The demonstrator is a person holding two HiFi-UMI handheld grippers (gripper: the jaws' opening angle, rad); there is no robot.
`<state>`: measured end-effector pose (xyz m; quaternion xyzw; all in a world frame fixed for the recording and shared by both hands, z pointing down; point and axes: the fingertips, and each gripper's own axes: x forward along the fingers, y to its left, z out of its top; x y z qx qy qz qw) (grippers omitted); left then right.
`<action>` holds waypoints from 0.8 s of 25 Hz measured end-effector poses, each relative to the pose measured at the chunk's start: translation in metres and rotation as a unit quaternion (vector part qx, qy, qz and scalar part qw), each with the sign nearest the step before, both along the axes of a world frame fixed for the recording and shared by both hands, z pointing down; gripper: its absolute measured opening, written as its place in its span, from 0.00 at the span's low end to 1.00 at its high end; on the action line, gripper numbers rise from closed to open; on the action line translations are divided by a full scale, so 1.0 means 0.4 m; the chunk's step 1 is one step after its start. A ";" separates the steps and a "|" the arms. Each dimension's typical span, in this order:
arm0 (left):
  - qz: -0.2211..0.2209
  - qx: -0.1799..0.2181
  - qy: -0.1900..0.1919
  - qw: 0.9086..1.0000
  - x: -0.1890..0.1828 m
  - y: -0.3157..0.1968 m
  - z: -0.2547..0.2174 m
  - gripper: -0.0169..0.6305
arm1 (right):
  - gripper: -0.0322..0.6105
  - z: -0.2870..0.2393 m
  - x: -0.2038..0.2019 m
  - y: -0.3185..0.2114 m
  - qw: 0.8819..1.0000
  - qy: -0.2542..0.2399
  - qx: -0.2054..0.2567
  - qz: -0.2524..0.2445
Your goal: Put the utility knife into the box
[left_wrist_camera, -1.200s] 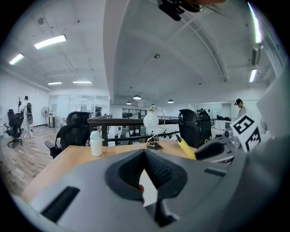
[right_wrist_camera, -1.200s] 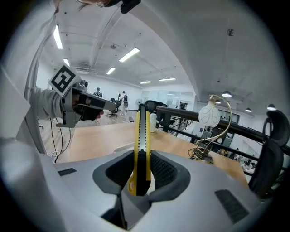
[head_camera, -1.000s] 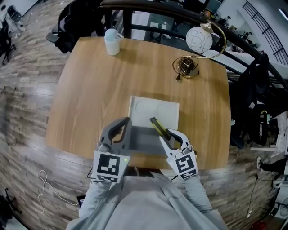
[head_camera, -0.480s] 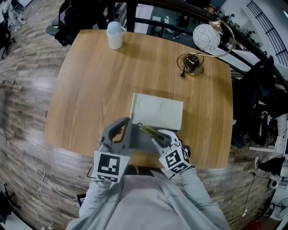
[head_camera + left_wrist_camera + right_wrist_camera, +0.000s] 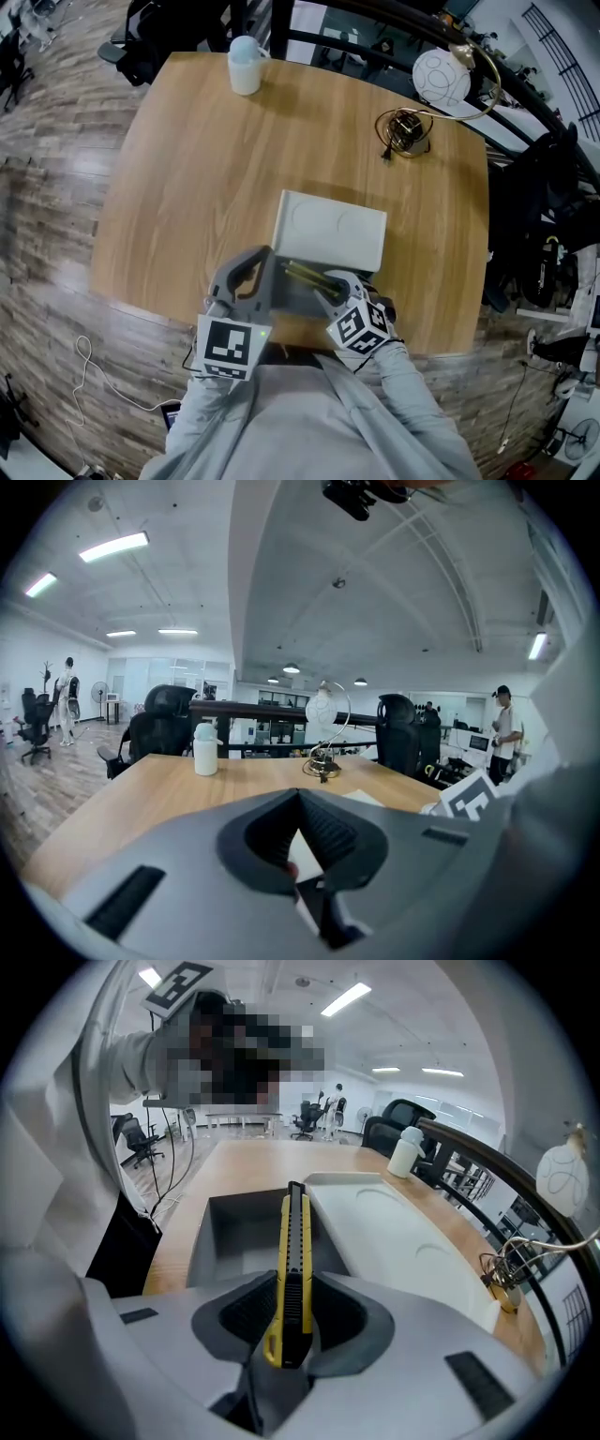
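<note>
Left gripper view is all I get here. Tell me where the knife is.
Observer: The right gripper is shut on the knife, a yellow and black one that sticks out forward between the jaws.
Operator: Say what lies under it.
Observer: The open grey box. The knife's front end hangs over the box's hollow; I cannot tell whether it touches the bottom.
Operator: Check the box for clutter.
Observer: Nothing shows inside it. The white lid lies on the table right beside the box, on the side away from the person.
</note>
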<state>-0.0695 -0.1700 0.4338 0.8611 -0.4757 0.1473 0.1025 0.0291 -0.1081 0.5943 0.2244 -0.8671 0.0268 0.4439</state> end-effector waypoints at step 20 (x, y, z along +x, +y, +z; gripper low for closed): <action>0.009 -0.004 -0.004 1.000 0.010 0.021 0.015 0.05 | 0.24 0.076 0.003 0.022 0.996 0.057 -0.041 -0.053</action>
